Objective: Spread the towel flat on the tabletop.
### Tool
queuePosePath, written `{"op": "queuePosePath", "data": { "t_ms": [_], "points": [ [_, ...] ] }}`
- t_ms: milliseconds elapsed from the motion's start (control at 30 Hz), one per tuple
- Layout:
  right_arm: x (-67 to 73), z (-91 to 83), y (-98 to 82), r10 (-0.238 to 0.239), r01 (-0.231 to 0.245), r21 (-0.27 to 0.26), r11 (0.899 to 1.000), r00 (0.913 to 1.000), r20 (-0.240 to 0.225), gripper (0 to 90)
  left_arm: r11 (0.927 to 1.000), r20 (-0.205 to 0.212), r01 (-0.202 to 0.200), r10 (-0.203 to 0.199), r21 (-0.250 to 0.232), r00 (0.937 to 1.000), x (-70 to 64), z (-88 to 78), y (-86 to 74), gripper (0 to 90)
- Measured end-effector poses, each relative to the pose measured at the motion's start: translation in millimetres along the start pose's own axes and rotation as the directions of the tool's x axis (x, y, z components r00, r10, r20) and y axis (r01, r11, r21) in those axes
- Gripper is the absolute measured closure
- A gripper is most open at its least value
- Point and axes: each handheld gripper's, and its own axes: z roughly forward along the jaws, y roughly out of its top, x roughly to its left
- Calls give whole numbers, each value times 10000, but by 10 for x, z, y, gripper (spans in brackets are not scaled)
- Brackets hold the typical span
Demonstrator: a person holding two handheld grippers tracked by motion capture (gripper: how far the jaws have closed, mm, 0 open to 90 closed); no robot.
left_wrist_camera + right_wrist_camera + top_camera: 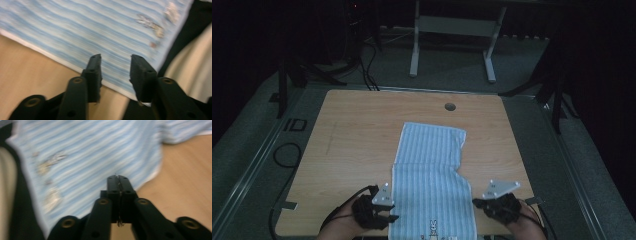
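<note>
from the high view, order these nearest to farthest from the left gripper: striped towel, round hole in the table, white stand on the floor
From the left gripper:
1. Striped towel, right beside its jaws at the near edge.
2. Round hole, far side of the table.
3. White stand, on the floor beyond the table.

Towel [432, 170] on table [357, 150], between grippers

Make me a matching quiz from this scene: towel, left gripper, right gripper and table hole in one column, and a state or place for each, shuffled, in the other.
1. towel
2. left gripper
3. right gripper
4. table hole

A. jaws shut
B. far side of table, beyond the towel
C. jaws open
D. blue-striped, lying on table

Pairs: 1-D, 2-C, 3-A, 4-B
</note>
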Motion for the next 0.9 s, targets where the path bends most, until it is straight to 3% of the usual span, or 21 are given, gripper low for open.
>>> {"op": "queuePosePath", "data": {
  "t_ms": [133,267,400,467,533,600,633,733,800,900],
  "points": [
    [-354,221,203,235,-246,250,9994,9989,409,899,9991,-258,424,-423,17,9988,298,173,138,752],
    [-630,467,437,397,-437,455,9980,9957,839,899,9983,-978,589,-582,40,9935,565,328,352,851],
    [-907,719,609,775,-846,647,9943,9914,1055,899,9952,-1611,978,-979,-91,9821,857,444,595,885],
    [-1013,826,691,1142,-1199,634,9908,9897,864,899,9913,-1816,1280,-1312,-289,9746,1016,522,700,885],
    [-1072,935,785,1200,-1262,704,9895,9890,868,899,9888,-2099,1427,-1485,-427,9664,1159,613,782,885],
    [-1098,1057,861,1391,-1437,827,9862,9885,591,899,9850,-2194,1702,-1726,-301,9602,1274,729,837,884],
    [-1100,1125,889,1389,-1442,945,9850,9885,605,899,9817,-2022,1892,-1898,-225,9608,1320,783,854,885],
    [-1122,1327,930,1310,-1374,1411,9804,9899,538,899,9846,-2138,1665,-1515,538,9650,1389,963,892,884],
    [-1142,1437,945,1435,-1514,1675,9742,9879,585,899,9825,-2089,1769,-1612,585,9646,1431,1046,891,883],
    [-1196,1504,1004,1549,-1650,1642,9725,9853,724,899,9792,-2342,1956,-1781,537,9557,1493,1053,914,876]
  ]
}}
